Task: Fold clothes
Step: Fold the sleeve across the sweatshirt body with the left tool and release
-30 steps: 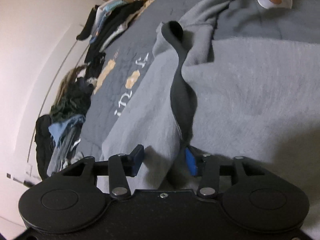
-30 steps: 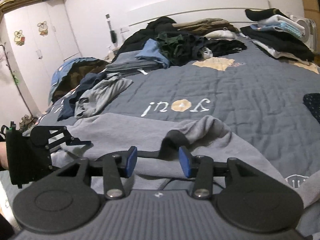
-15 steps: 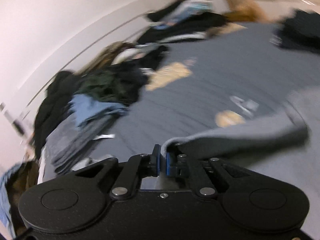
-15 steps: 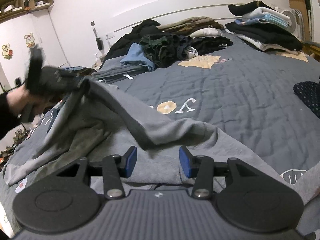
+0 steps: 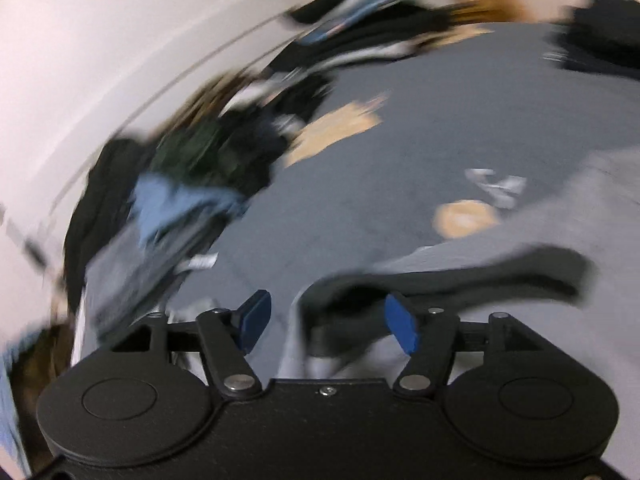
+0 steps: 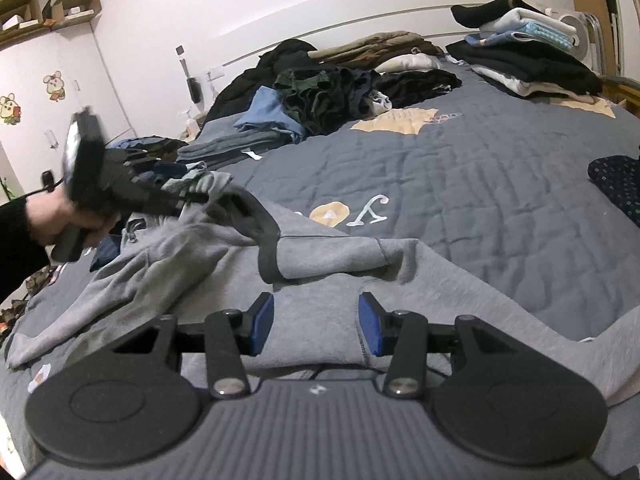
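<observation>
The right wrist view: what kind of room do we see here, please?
Most likely a bedroom in a home. A wide bed with a grey quilt fills the view, piles of clothes lie along its white headboard, and a white wardrobe with cartoon stickers stands at the left.

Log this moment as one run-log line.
stage: folding grey sweatshirt on bed | left gripper: opening, dark hem between fingers | right gripper: open over sweatshirt
</observation>
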The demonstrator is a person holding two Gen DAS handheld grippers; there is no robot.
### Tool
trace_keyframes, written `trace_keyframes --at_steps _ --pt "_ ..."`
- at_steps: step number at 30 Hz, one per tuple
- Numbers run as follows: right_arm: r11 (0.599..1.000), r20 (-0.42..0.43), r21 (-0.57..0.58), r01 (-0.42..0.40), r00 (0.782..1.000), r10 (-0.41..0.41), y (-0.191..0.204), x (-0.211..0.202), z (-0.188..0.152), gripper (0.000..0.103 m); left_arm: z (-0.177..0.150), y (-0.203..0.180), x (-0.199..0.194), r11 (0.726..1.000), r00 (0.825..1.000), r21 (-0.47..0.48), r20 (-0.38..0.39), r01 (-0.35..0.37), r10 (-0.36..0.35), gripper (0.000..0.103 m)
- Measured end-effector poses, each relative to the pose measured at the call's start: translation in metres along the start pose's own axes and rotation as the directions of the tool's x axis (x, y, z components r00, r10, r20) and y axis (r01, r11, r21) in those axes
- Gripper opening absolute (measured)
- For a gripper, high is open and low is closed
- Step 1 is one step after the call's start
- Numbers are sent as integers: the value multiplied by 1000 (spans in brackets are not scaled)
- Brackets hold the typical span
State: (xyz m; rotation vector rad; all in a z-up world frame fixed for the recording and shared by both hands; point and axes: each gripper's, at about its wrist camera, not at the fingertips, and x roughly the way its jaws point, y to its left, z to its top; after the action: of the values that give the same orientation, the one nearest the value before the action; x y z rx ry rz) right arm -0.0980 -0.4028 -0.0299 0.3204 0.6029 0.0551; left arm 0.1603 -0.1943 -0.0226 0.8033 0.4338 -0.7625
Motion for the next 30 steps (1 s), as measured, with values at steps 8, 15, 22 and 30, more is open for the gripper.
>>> trace_keyframes --at_steps 8,15,22,30 --pt "999 2 -11 -35 999 35 7 -4 2 46 4 -89 -13 972 976 108 33 209 -214 63" --pt "1000 -7 -2 -24 1000 24 2 -2 0 46 16 -126 28 946 988 286 -22 152 -152 48" --pt "999 -4 -10 -47 999 47 3 -1 0 46 85 -83 75 979 1000 201 16 21 -25 7" --pt "1000 -5 14 -19 1000 19 -5 3 0 46 140 -70 108 991 991 -28 -11 -130 130 62"
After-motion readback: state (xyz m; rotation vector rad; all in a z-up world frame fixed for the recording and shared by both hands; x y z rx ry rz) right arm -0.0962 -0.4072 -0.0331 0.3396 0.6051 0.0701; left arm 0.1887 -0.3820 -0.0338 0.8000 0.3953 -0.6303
